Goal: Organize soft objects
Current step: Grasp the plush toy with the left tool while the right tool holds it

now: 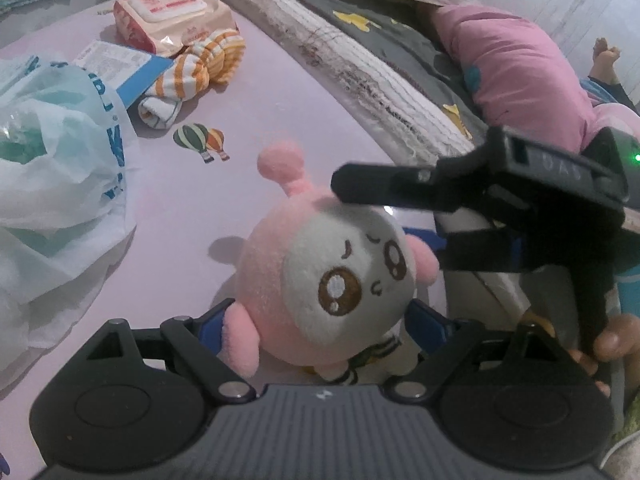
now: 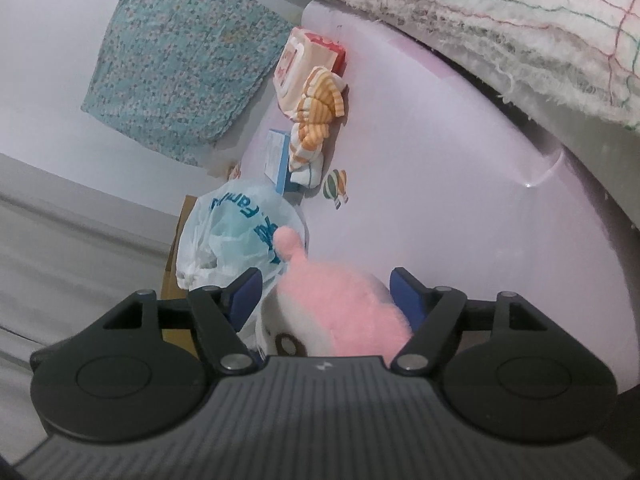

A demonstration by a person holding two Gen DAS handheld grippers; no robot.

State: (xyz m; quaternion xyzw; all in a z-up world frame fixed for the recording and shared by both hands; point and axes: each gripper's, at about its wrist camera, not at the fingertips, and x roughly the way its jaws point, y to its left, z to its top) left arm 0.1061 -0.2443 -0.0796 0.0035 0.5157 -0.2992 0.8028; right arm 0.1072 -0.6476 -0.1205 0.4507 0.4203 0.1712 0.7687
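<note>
Left gripper (image 1: 320,316) clasps the pink plush (image 1: 320,280), tilted downward; right gripper (image 2: 326,296) released (pads straddling it).

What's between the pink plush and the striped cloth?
Left wrist view: only bare pink tabletop with a balloon print between pink plush and striped cloth.

Two matching handheld grippers, each a ribbed dark-grey body stamped with a small white mark, flanked by round black discs and black linkage arms pinned with silver rivets. Blue pads lining the fingers of the left gripper (image 1: 320,316) and right gripper (image 2: 326,292). On the right gripper's black housing, faint embossed lettering and a lit green dot beside it.
</note>
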